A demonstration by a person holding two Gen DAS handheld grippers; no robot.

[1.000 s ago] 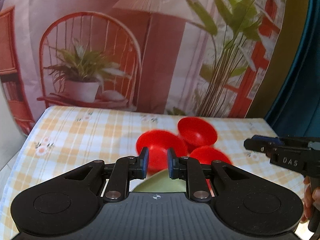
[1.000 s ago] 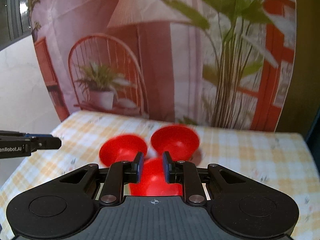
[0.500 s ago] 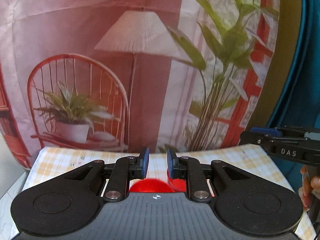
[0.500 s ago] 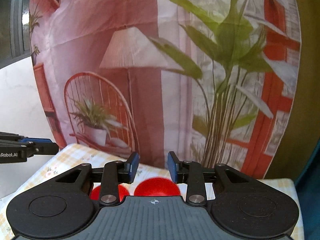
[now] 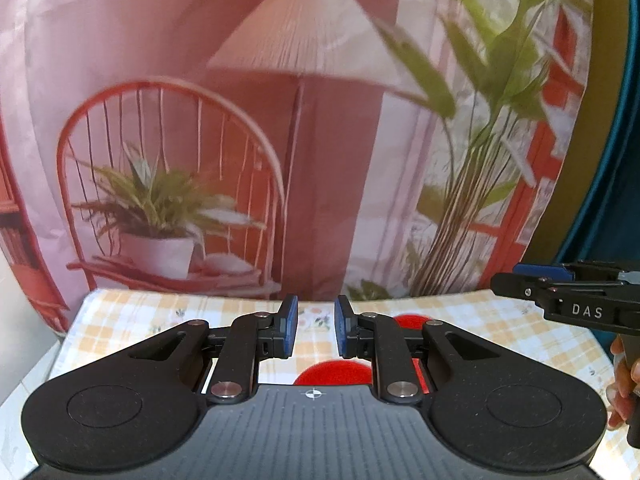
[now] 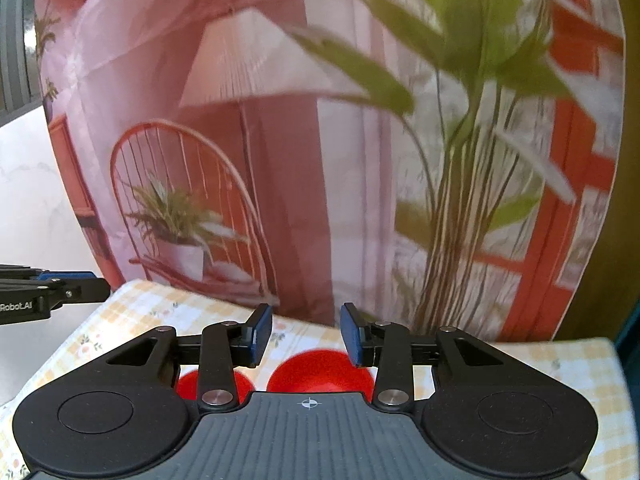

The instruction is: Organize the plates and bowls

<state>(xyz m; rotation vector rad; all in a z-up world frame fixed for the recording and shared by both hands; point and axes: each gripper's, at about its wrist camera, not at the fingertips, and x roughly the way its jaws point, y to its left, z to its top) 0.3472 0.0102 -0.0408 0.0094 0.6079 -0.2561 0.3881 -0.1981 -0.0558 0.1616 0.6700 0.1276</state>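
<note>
Red bowls lie upside down on the checked tablecloth, mostly hidden behind the gripper bodies. In the left wrist view one red bowl (image 5: 332, 372) shows just below my left gripper (image 5: 316, 330), and another (image 5: 406, 320) peeks out behind its right finger. That gripper's pads stand a narrow gap apart with nothing between them. In the right wrist view my right gripper (image 6: 306, 338) is open wider and empty, above a red bowl (image 6: 320, 372); a second bowl (image 6: 240, 386) lies to its left. Each gripper also shows at the other view's edge, right gripper (image 5: 504, 280) and left gripper (image 6: 94, 286).
The table (image 5: 152, 320) wears a yellow checked cloth and ends at a printed backdrop (image 5: 300, 140) showing a lamp, a chair and plants. A teal curtain (image 5: 624, 160) hangs at the right. A person's hand (image 5: 622, 380) holds the right gripper's handle.
Both grippers have drawn back from the bowls, which have sunk to the bottom of both views. The green plate under the left gripper is out of sight. The right gripper's jaws have widened.
</note>
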